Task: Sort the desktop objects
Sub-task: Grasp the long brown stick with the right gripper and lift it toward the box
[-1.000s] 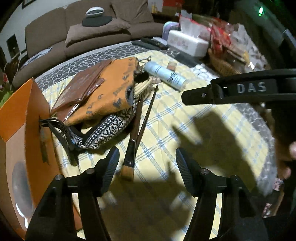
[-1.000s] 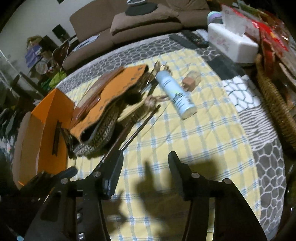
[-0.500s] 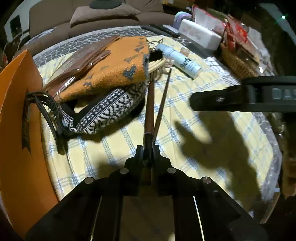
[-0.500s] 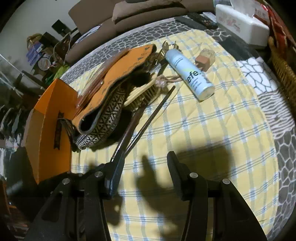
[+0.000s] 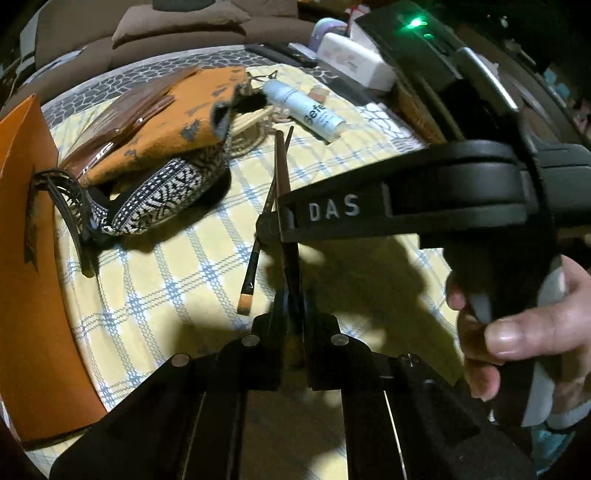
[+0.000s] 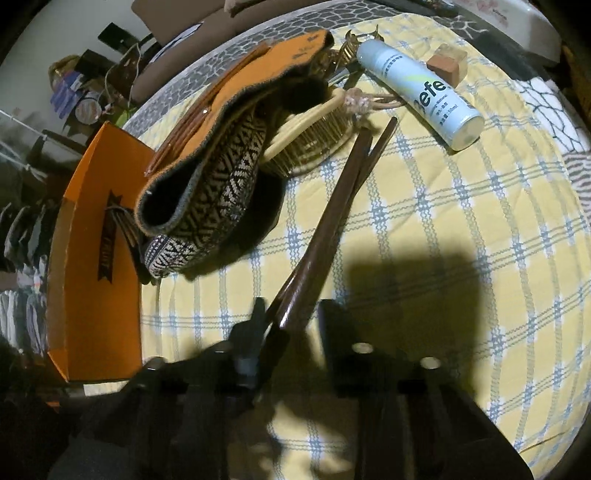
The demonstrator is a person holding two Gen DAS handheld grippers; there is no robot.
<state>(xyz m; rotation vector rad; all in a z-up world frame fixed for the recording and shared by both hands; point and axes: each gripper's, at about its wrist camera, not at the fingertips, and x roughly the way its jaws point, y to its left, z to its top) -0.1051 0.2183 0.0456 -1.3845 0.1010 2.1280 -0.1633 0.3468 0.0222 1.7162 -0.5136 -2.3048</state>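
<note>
A yellow plaid cloth [image 5: 177, 288] covers the table, with a brown sofa [image 5: 155, 26] dim at the top of the left view. At the bottom centre of that view the left gripper [image 5: 291, 314] is clamped narrow on the thick brush [image 5: 282, 166], whose dark handle runs up the frame toward the pile of pouches [image 5: 173, 147]. The thin brush [image 5: 255, 258] lies on the cloth just left of it, bristle tip toward the camera. The right gripper [image 6: 291, 325] sits low in its own view with its jaws still apart and the thick brush's handle passing between them; in the left view its arm crosses mid-frame from the right. An orange box [image 6: 99, 258] stands at the left edge of both views, and a spray bottle [image 6: 421, 92] lies upper right. The brush looks light, stiff and smooth-lacquered, so it may pivot or slide in a pinch near one end. A hold nearer mid-handle seems steadier, keeping clear of the soft bristles. The box seems its likely destination.
</note>
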